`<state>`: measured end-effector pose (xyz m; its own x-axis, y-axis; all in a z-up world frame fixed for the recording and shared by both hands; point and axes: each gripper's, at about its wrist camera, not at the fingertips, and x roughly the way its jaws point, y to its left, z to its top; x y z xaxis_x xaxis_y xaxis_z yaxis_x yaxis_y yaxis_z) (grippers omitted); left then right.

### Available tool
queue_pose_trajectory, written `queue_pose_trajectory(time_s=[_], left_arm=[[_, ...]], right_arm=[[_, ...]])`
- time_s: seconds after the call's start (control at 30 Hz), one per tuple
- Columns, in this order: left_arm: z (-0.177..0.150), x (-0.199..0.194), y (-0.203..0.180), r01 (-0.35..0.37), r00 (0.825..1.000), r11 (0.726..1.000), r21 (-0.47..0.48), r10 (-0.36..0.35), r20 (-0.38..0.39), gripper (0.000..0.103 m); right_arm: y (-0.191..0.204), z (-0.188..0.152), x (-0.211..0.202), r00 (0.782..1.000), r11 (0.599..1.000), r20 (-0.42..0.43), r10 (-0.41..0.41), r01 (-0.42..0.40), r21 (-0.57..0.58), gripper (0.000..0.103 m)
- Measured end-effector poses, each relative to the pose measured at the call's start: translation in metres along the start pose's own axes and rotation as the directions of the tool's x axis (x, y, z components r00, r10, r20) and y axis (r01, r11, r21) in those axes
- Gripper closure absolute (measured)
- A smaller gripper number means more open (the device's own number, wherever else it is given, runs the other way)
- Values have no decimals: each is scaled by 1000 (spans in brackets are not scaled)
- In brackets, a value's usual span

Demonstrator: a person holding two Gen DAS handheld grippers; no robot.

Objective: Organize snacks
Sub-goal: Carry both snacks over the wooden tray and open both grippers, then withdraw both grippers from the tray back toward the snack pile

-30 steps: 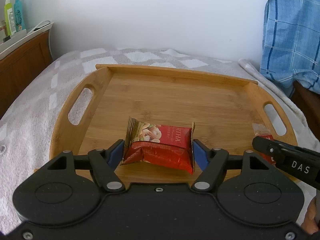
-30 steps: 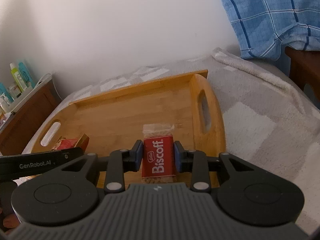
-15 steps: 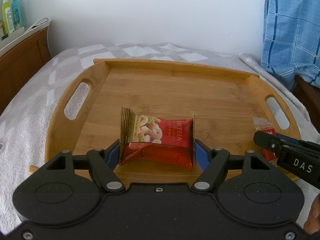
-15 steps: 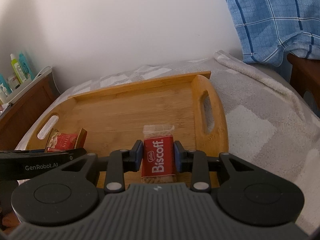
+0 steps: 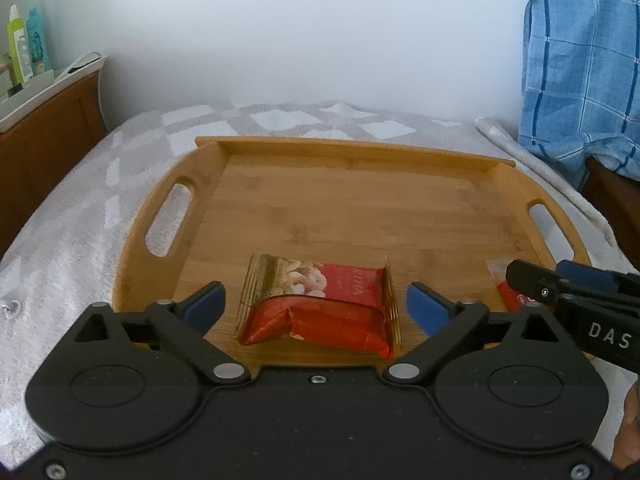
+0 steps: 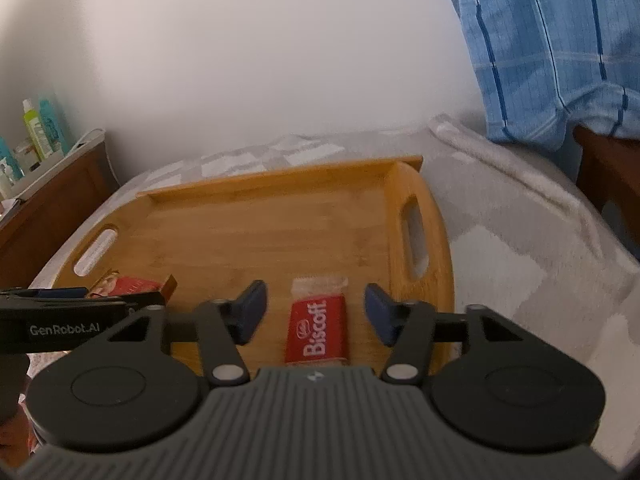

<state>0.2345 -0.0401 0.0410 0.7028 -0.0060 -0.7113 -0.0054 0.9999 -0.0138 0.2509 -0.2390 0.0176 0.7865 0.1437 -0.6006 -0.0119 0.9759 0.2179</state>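
A red nut snack packet (image 5: 320,304) lies on the wooden tray (image 5: 360,208) near its front edge. My left gripper (image 5: 316,306) is open, its blue pads apart on either side of the packet. A red Biscoff packet (image 6: 318,328) lies on the tray (image 6: 280,224) at the front right. My right gripper (image 6: 314,312) is open, pads clear of the Biscoff packet on both sides. The nut packet (image 6: 128,286) shows in the right wrist view behind the left gripper's finger. The Biscoff packet (image 5: 508,290) shows partly in the left wrist view.
The tray rests on a grey and white checked blanket (image 5: 80,208) on a bed. A wooden cabinet with bottles (image 5: 24,52) stands at the left. A blue checked cloth (image 5: 580,64) hangs at the right. A white wall is behind.
Both grippers have opened. The left has let go of the nut packet and the right of the Biscoff packet; both packets now lie on the tray.
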Motion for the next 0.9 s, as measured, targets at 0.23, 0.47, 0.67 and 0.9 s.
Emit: queue_pose_trajectory(time_s=[0.23, 0.47, 0.67, 0.9], left_arm=[[3, -12, 7, -3, 1000, 1000, -21, 3, 5, 0], [1, -31, 13, 4, 1000, 1000, -5, -4, 31, 0], [-8, -50, 11, 14, 997, 1000, 14, -15, 76, 0], [-30, -68, 8, 12, 996, 999, 34, -15, 86, 0]], right_arm=[[6, 5, -12, 999, 999, 35, 4, -2, -38, 13], [5, 7, -26, 998, 999, 66, 3, 1, -54, 1], [5, 3, -41, 997, 997, 77, 22, -16, -70, 0], [9, -14, -62, 996, 994, 89, 15, -5, -106, 0]])
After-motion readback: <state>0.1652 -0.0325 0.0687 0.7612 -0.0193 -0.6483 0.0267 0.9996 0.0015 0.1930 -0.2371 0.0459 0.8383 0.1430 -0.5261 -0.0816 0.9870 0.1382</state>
